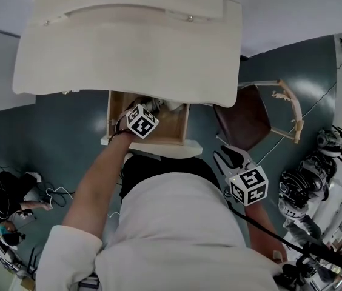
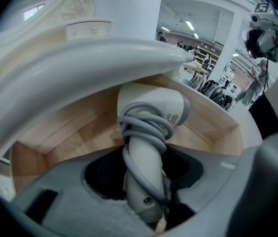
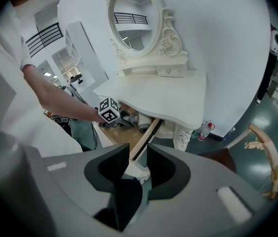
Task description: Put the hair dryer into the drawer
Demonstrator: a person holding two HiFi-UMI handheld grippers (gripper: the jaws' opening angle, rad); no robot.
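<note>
A white hair dryer (image 2: 151,107) with its grey cord wound round the handle hangs nose-down over the wooden bottom of the open drawer (image 2: 213,127). My left gripper (image 2: 139,167) is shut on the handle. In the head view the left gripper (image 1: 144,114) reaches into the drawer (image 1: 174,129) just under the table's front edge, and the dryer is mostly hidden below the marker cube. My right gripper (image 1: 230,159) hangs to the right of the drawer, close to my body. The right gripper (image 3: 138,154) stands open by a narrow gap with nothing between its jaws.
The cream dressing table (image 1: 128,47) overhangs the back of the drawer, and an oval mirror (image 3: 134,19) stands on it. A brown chair (image 1: 244,117) with a curved wooden back sits right of the drawer. Helmets and gear (image 1: 298,190) lie at far right, cables (image 1: 53,194) on the floor at left.
</note>
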